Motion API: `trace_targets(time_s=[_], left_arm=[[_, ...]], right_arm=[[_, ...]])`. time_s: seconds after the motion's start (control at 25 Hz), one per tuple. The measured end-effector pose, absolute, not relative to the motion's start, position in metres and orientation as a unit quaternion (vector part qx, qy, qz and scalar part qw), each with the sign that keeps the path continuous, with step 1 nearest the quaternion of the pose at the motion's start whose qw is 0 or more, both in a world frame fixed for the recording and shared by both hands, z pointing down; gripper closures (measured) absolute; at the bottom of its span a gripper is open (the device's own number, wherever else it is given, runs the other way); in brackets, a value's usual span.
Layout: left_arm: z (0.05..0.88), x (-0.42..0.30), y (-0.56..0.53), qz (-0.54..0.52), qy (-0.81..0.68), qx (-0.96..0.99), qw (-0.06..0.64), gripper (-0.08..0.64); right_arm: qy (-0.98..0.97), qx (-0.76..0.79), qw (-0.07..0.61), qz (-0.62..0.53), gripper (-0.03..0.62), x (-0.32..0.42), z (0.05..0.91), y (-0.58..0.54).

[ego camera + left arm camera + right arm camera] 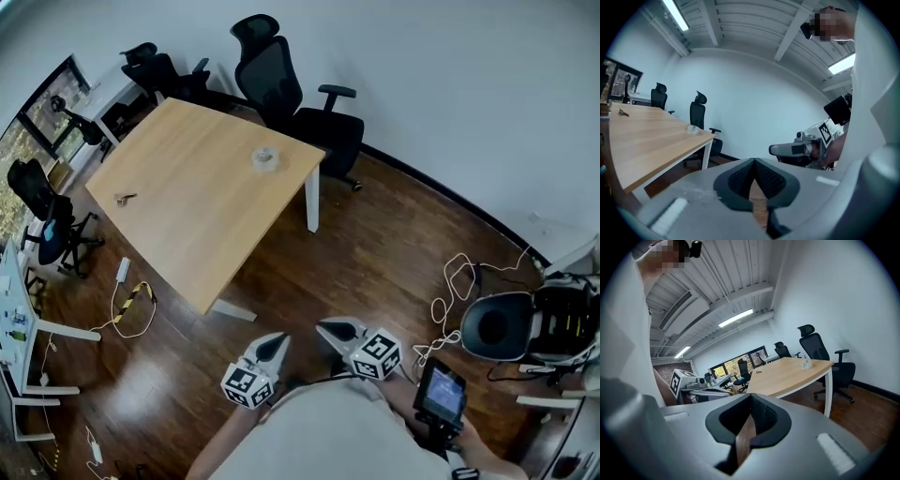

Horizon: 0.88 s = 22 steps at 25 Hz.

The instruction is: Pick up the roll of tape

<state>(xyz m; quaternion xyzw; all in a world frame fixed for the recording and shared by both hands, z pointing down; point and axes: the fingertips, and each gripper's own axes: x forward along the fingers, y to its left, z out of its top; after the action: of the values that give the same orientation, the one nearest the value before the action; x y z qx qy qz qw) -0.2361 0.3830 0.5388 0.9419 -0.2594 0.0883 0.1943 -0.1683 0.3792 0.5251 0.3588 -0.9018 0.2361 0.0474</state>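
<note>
We are looking down on a light wooden table standing on a dark wood floor. The roll of tape is lying flat on the tabletop near its far right corner, with bare wood all round it. A small dark item, too small to identify, is lying near the table's left edge, well apart from the tape. A black office chair is standing just beyond the far corner, behind the tape.

Both grippers are hanging over the floor on the near side, close to the person's body and well apart from the table. The left gripper is showing its fingers pressed together at the tips, with nothing between them. The right gripper is sitting just beside it, its fingers likewise meeting at the tips and pinching nothing. Both are pointing roughly toward the table. White cables are trailing on the floor at the right, near a round black object.
</note>
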Motion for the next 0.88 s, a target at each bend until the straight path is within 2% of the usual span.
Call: trace_targets(time_s=[0.56, 0.88], left_arm=[[0.536, -0.129, 0.329, 0.103, -0.262, 0.938, 0.201, 0.555], [0.536, -0.094, 0.311, 0.118, -0.273, 0.933, 0.201, 0.555]], right_arm=[[-0.914, 0.333, 0.021, 0.23, 0.584, -0.075, 0.522, 0.32], [-0.917, 0.326, 0.016, 0.23, 0.584, -0.041, 0.523, 0.299]])
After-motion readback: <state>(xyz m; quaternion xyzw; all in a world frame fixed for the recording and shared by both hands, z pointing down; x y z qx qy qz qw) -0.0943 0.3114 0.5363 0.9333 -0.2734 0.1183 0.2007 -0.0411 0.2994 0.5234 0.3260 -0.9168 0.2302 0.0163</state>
